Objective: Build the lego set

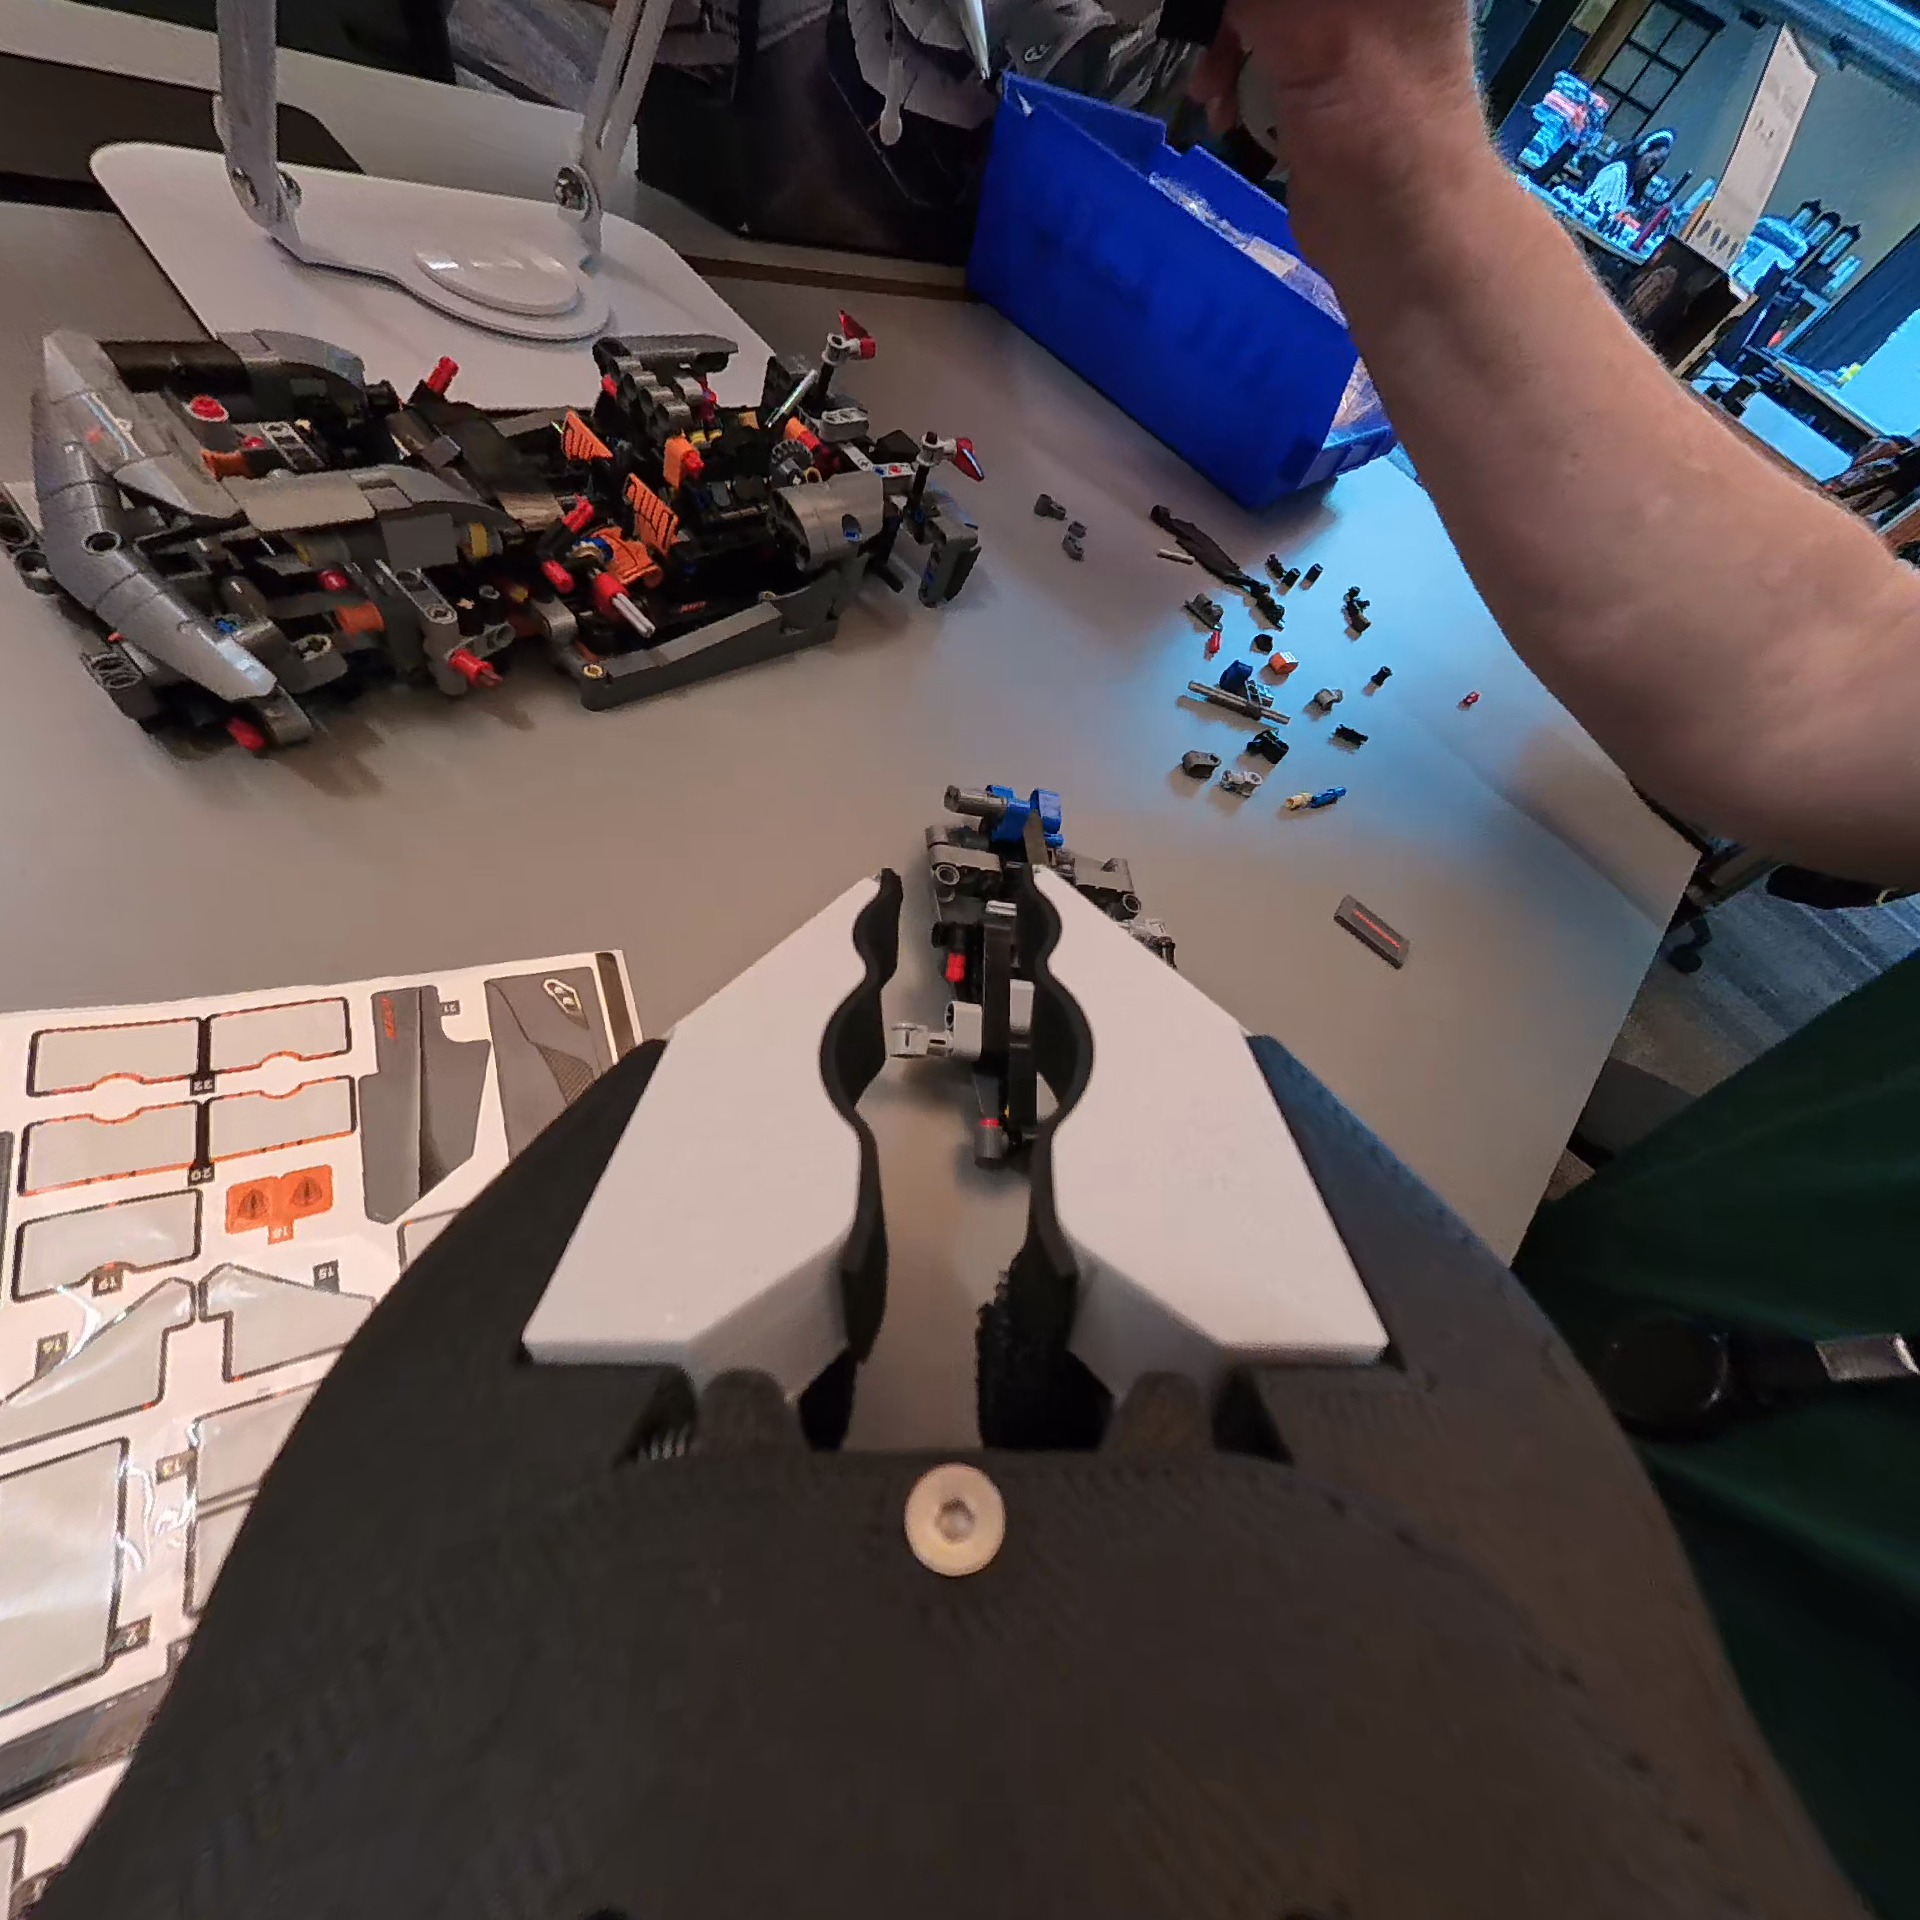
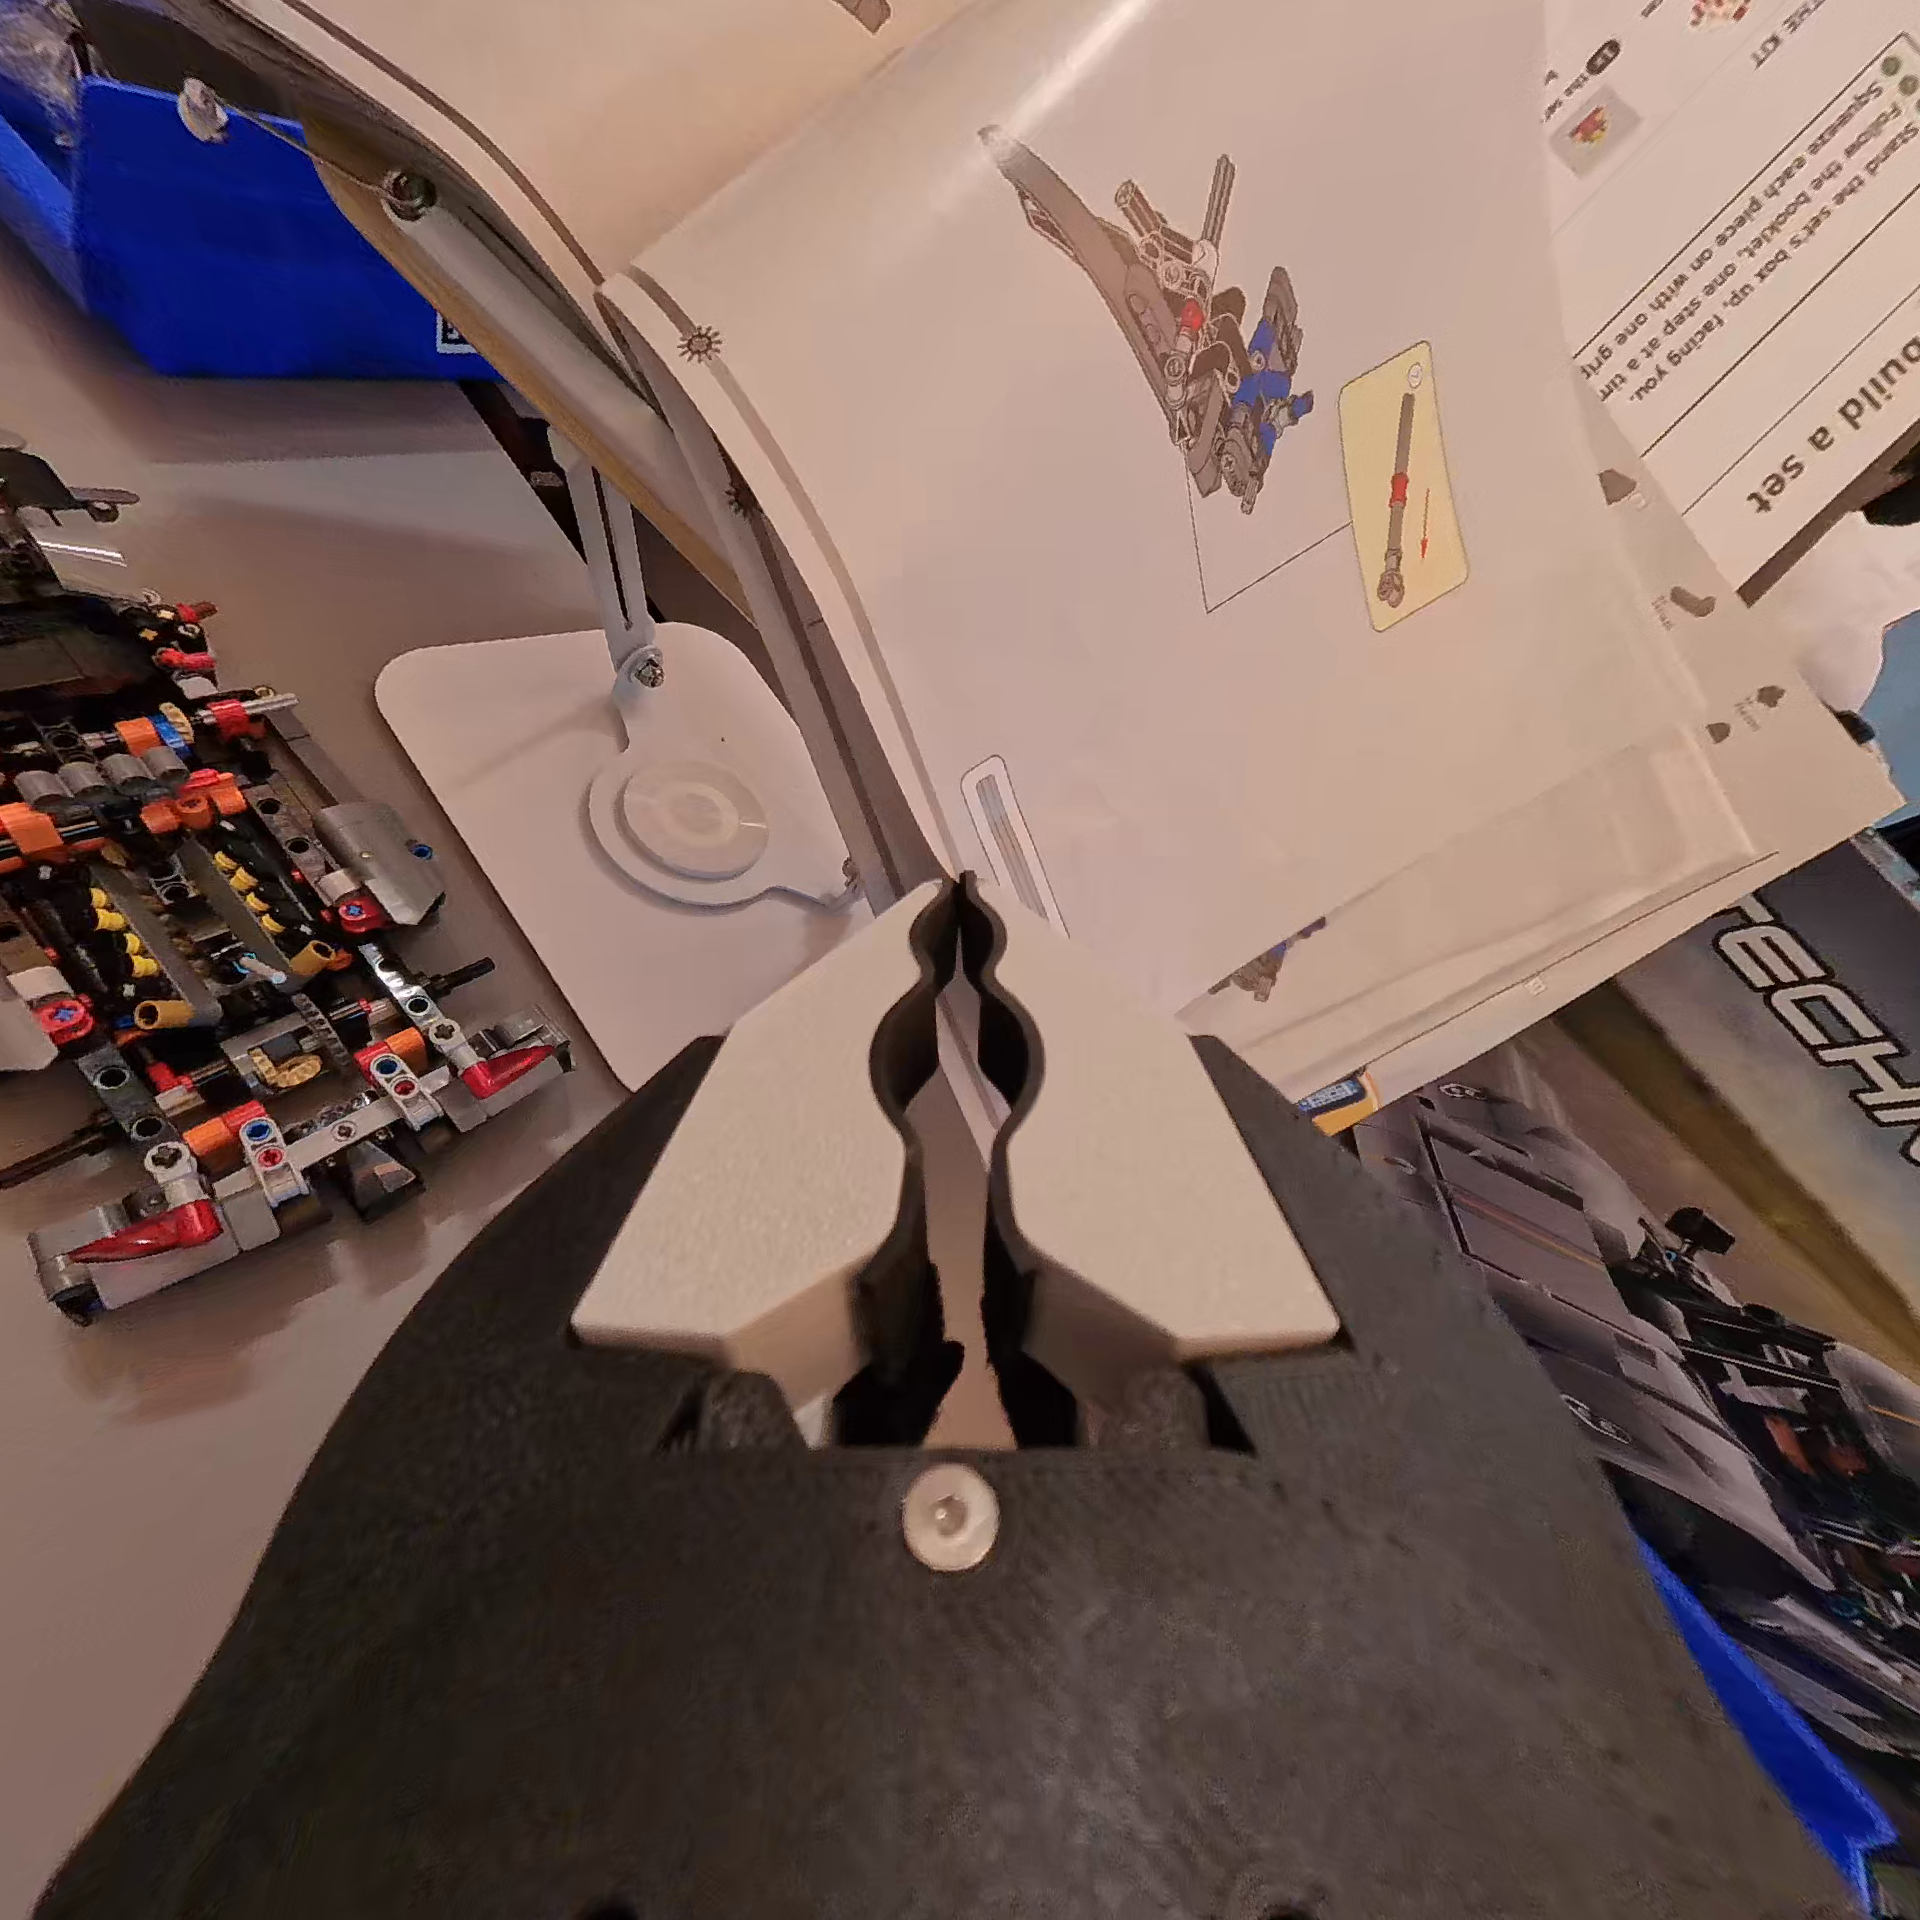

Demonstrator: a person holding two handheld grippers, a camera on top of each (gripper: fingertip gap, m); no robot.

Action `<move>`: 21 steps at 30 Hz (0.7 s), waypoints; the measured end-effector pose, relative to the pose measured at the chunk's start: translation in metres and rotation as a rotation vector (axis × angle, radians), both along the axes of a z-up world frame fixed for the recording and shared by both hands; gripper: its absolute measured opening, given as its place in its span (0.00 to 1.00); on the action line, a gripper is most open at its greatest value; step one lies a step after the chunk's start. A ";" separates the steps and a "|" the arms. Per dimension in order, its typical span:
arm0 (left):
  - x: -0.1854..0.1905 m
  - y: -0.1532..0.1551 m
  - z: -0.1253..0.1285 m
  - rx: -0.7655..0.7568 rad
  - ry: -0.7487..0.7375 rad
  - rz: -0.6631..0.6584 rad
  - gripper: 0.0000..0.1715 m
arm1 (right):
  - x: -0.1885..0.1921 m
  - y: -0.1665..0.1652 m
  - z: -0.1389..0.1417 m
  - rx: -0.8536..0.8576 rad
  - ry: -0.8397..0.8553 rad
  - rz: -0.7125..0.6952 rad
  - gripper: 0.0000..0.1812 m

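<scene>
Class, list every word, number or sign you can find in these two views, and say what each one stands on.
I do not quote writing; these things bear it.
Sticker sheet: small numbers beside the decals.
Instruction booklet: step drawings and small marks.
White card: black printed lines, upside down.
Set box: large pale lettering.
Blue bin: small label, too blurred to read.

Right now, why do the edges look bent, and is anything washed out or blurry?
Both views come from wide-angle lenses, so straight lines bow. Left wrist view: the table edge curves, bluish light falls near the loose pieces, the car model is sharp. Right wrist view: warmer light, glare on the booklet page, slight blur on the blue bin.
</scene>
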State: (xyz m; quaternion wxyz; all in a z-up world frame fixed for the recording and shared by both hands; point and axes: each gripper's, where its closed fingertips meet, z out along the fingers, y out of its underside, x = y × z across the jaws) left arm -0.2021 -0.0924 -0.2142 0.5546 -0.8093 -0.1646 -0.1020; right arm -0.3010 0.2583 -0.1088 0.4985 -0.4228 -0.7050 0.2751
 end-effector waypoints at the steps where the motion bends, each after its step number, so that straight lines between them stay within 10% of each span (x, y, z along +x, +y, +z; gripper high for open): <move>1: 0.000 0.000 -0.001 -0.002 0.001 0.000 0.12 | 0.000 0.000 0.002 0.001 0.003 0.001 0.00; 10: -0.007 0.008 0.003 -0.019 0.042 0.003 0.11 | 0.001 -0.001 0.007 0.009 0.022 0.007 0.00; 21: -0.044 0.096 0.087 -0.006 0.478 -0.088 0.15 | 0.004 -0.007 0.018 0.011 0.068 0.026 0.00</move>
